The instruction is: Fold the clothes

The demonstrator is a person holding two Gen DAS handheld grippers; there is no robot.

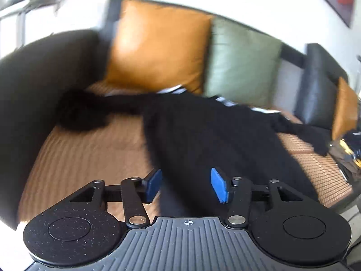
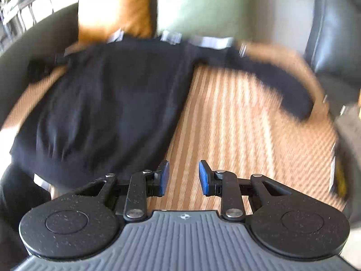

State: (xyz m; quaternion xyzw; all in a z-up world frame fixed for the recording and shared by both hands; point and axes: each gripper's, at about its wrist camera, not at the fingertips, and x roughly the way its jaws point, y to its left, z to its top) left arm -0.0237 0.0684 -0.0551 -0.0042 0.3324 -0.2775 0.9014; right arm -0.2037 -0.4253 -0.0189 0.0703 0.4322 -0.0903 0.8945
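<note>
A black long-sleeved garment (image 2: 108, 103) lies spread flat on a woven tan mat (image 2: 237, 124), sleeves out to both sides. In the left wrist view the same garment (image 1: 203, 131) runs from the cushions down toward the camera. My left gripper (image 1: 186, 184) hovers over its lower hem, jaws wide apart, blue pads (image 1: 218, 185) clear of the cloth. My right gripper (image 2: 183, 177) hangs just right of the garment's lower corner, over bare mat, jaws parted with nothing between them. Both views are motion-blurred.
The mat (image 1: 79, 158) covers a black sofa seat. An orange cushion (image 1: 158, 45) and a green cushion (image 1: 241, 63) lean on the backrest. A dark armrest (image 1: 33, 90) stands at the left, another (image 1: 318, 85) at the right. Dark clutter (image 1: 347, 149) sits past the right end.
</note>
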